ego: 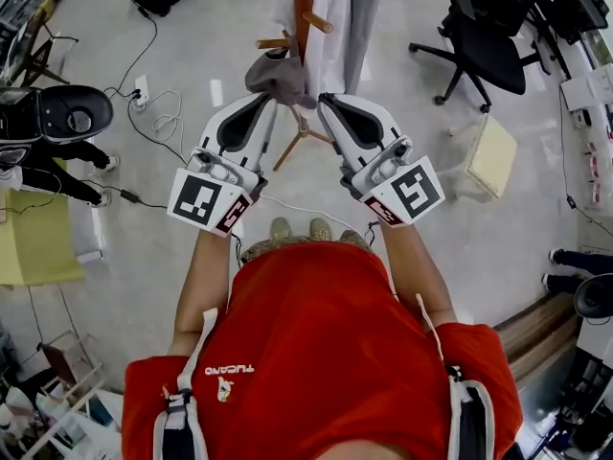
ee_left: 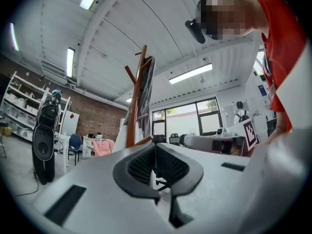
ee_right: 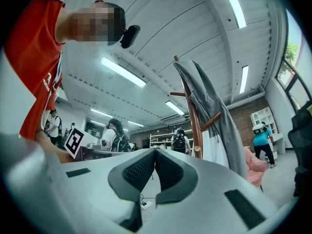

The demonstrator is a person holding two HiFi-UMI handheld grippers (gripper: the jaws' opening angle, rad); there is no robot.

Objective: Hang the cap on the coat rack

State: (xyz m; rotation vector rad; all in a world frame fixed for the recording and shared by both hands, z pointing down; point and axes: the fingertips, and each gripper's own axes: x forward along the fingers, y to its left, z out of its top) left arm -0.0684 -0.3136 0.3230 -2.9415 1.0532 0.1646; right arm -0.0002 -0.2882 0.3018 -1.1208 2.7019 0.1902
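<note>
A dark grey cap [ego: 281,77] hangs on a peg of the wooden coat rack [ego: 303,8], just beyond both grippers. My left gripper [ego: 271,101] is shut with nothing between its pads, its tip right below the cap. To the right of the pole, my right gripper [ego: 326,100] is also shut and empty. In the left gripper view the left gripper [ee_left: 155,147] points up at the rack's pole [ee_left: 136,101]. In the right gripper view the right gripper [ee_right: 155,153] has the pole [ee_right: 195,126] and a grey garment [ee_right: 209,101] to its right.
White and grey clothes [ego: 337,27] hang on the rack's far side. Its splayed legs [ego: 302,134] stand on the floor between the grippers. A black office chair [ego: 488,51] and a beige box [ego: 491,153] are at the right; cables [ego: 144,92] run at the left.
</note>
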